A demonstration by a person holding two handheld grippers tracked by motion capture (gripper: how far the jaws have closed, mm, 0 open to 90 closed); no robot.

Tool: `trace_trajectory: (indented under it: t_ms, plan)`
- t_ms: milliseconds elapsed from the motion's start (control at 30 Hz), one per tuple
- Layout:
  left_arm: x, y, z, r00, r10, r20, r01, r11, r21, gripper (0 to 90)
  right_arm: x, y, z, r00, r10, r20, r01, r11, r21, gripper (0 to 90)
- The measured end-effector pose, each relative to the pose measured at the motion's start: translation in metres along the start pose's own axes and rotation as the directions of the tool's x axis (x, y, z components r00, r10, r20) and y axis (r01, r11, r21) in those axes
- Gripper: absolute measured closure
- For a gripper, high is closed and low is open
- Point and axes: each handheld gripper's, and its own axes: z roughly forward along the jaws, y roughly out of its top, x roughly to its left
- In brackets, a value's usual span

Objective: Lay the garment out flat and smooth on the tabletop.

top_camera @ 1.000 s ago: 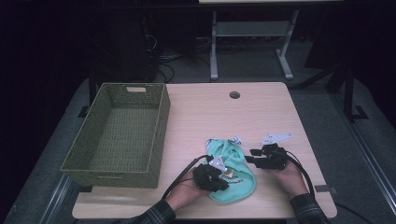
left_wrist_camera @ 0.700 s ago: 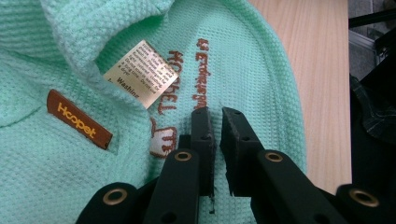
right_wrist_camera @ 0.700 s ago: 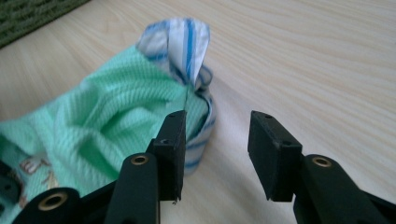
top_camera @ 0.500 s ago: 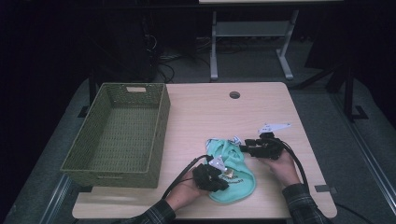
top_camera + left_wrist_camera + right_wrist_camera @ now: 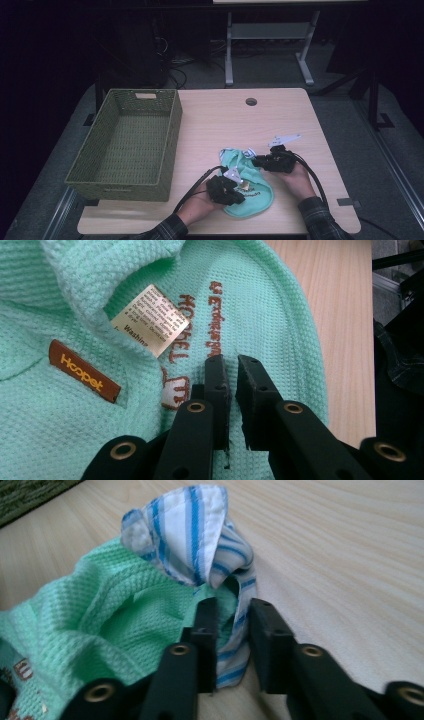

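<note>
Since the earlier frames your right gripper [image 5: 256,161] has shifted left across the table [image 5: 220,120] and now sits at the far right edge of the mint-green garment [image 5: 248,187], while your left gripper [image 5: 239,192] has held its place over the garment's near left part. The right gripper's jaws have just been closing; in the right gripper view they stand with a narrow gap, and the blue-and-white striped trim [image 5: 200,530] of the garment hangs down between them, against the left jaw. I cannot tell whether both pads press on it. Your left gripper [image 5: 231,390] is closed: in its own view the jaws stand almost together over the green waffle cloth, tips resting against it, with no fold visibly between them. Just beyond the tips lie brown embroidered lettering [image 5: 216,320], a white care label [image 5: 150,317] and a brown brand tag [image 5: 84,371]. The garment lies crumpled on the near right part of the table, between your two hands. The green woven basket [image 5: 170,145] stands on the left side of the table, well apart from the garment.
</note>
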Motion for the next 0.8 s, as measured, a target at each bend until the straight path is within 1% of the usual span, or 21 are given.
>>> trace_trajectory:
  t_ms: [67,133,233,300,433,500,567,633,667,733,800]
  plan:
    - [0.000,0.000,0.000,1.0000,0.000,0.000,0.000,1.0000,0.000,82.4,0.001,0.000,0.000,1.0000,-0.002,-0.006,0.002,1.000,0.002,83.6]
    - [0.000,0.000,0.000,1.0000,0.000,-0.001,0.000,1.0000,0.000,82.5,0.001,0.000,-0.001,0.9999,-0.011,0.002,0.011,1.000,0.001,86.0]
    - [0.000,0.000,0.000,1.0000,0.001,-0.002,-0.001,1.0000,0.001,82.5,0.000,0.001,-0.005,0.9994,-0.019,0.030,0.019,1.000,-0.001,86.6]
    - [0.000,0.000,0.000,1.0000,0.003,-0.001,-0.003,1.0000,0.003,82.9,-0.002,0.002,-0.011,0.9984,-0.012,0.055,0.013,1.000,-0.011,86.7]
    - [-0.001,0.000,-0.001,1.0000,0.008,0.002,-0.008,0.9998,0.016,83.9,-0.009,0.001,-0.021,0.9956,-0.014,0.093,0.016,1.000,-0.027,86.8]
    - [0.000,0.000,-0.002,0.9999,0.014,0.009,-0.014,0.9995,0.028,83.9,-0.012,0.000,-0.025,0.9941,-0.001,0.108,0.004,1.000,-0.031,86.8]
    - [0.000,0.000,-0.003,0.9998,0.014,0.013,-0.014,0.9992,0.038,84.0,-0.014,0.001,-0.030,0.9908,-0.001,0.135,0.003,1.000,-0.019,86.8]
    - [0.000,-0.001,-0.004,0.9998,0.014,0.016,-0.014,0.9989,0.045,84.1,-0.019,0.000,-0.035,0.9880,0.002,0.154,0.004,0.999,-0.033,86.8]
    - [0.001,-0.001,-0.006,0.9996,0.025,0.017,-0.025,0.9981,0.055,84.2,-0.021,0.000,-0.038,0.9861,0.005,0.166,0.001,0.999,-0.036,86.8]
    - [0.002,-0.001,-0.007,0.9995,0.024,0.020,-0.025,0.9974,0.067,84.3,-0.025,-0.002,-0.042,0.9836,0.012,0.180,-0.005,0.999,-0.040,86.9]
    - [0.003,-0.002,-0.008,0.9996,0.023,0.019,-0.024,0.9972,0.070,84.6,-0.029,-0.004,-0.046,0.9813,0.035,0.189,-0.027,0.999,-0.042,86.9]
